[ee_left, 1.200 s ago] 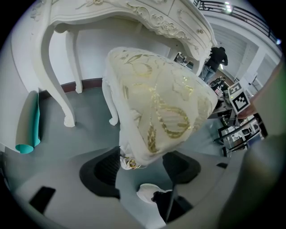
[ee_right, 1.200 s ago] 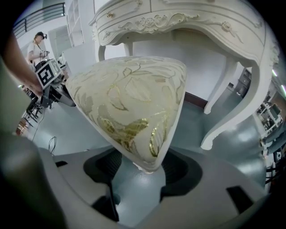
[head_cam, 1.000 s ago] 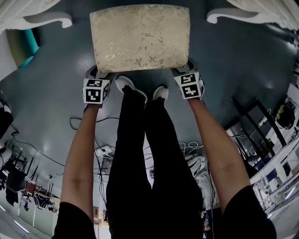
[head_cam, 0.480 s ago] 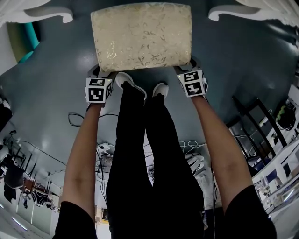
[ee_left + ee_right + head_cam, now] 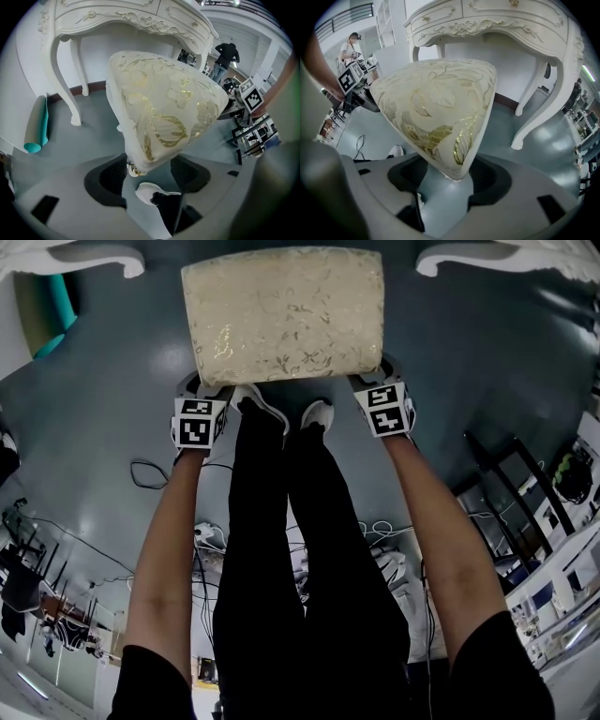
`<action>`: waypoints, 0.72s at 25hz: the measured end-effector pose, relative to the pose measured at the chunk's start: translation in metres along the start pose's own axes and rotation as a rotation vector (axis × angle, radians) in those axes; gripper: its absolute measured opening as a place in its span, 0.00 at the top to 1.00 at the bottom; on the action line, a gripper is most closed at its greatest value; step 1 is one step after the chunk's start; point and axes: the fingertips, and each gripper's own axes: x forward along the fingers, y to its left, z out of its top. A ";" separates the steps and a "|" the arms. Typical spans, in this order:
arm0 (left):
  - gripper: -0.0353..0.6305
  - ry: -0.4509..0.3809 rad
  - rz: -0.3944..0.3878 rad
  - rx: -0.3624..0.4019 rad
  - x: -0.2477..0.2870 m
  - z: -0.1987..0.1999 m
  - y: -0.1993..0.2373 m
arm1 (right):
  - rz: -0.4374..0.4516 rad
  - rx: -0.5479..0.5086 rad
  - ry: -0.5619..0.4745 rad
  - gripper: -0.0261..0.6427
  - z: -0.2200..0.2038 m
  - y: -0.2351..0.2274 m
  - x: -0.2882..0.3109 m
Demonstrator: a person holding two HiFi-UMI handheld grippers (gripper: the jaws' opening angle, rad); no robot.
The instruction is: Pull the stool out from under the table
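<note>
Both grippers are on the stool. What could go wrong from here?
1. Slip: the left hand-held gripper and right hand-held gripper each pinch only a corner tip of the stool cushion, so a harder pull might pop them off.
2. Feet: the shoes sit right at the stool's near edge, so it could bump them.
3. Trip: cables lie on the floor behind the person.
</note>
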 end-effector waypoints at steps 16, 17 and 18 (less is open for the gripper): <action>0.50 0.024 0.015 -0.042 -0.004 -0.025 -0.019 | 0.033 -0.017 0.032 0.53 -0.025 0.008 -0.008; 0.50 0.027 0.012 -0.039 -0.007 -0.025 -0.021 | 0.032 -0.016 0.032 0.53 -0.026 0.008 -0.011; 0.50 0.033 0.007 -0.033 -0.008 -0.028 -0.025 | 0.033 -0.017 0.034 0.53 -0.030 0.009 -0.014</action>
